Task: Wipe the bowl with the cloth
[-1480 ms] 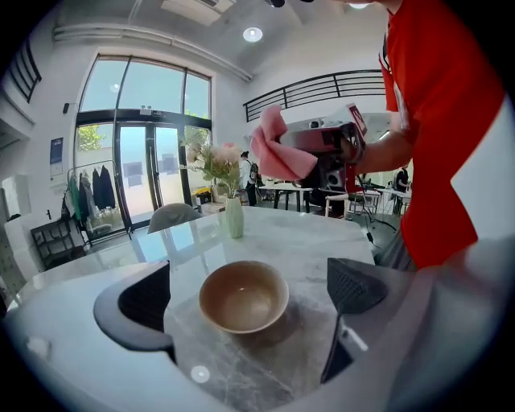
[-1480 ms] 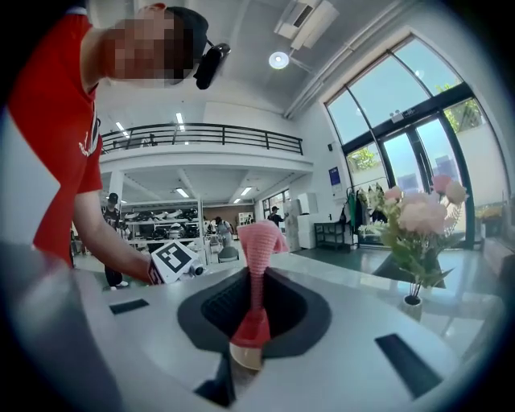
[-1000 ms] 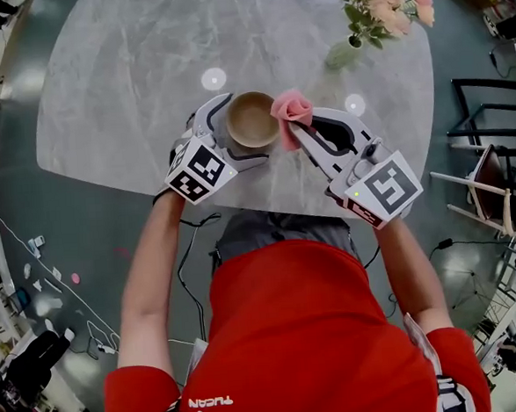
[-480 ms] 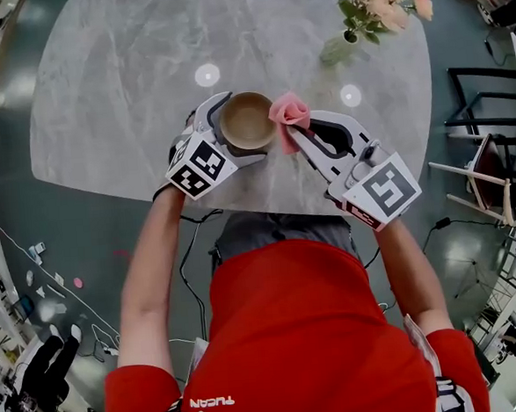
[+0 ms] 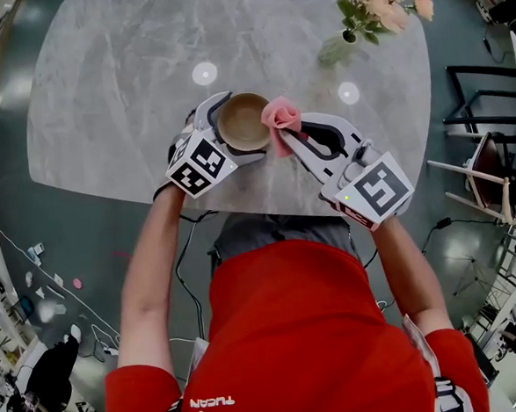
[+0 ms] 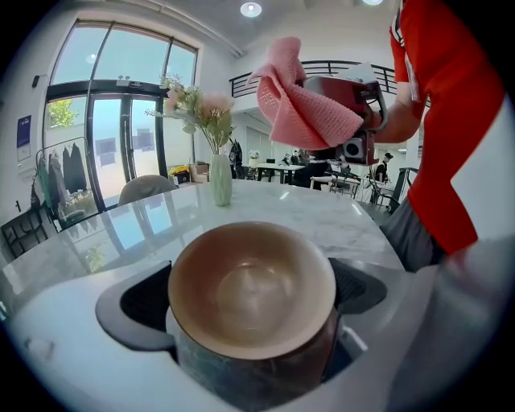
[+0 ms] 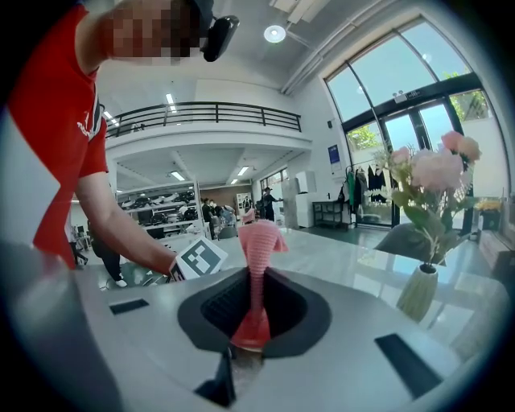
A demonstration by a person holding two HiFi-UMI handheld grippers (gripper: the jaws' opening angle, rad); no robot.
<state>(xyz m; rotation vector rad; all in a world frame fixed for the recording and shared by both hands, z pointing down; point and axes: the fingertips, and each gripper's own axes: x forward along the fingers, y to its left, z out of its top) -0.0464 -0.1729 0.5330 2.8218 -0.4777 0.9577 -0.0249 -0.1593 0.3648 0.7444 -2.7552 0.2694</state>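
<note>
Left gripper [image 5: 233,128] is clamped around the bowl [image 6: 251,288], over the table's [image 5: 125,69] near edge. Right gripper [image 5: 283,135], pinched tight on the cloth [image 7: 257,241], has edged in. The cloth is now beside the rim, so wiping looks imminent.

The right claw [image 7: 256,299] pinches a pink woven cloth [image 7: 259,240] that rises upright from between its jaws, with a pale green vase of pink flowers [image 7: 418,294] standing on the glossy marble table [image 7: 338,256] at right.

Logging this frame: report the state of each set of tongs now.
Left tongs: shut on the bowl.
Right tongs: shut on the pink cloth.
</note>
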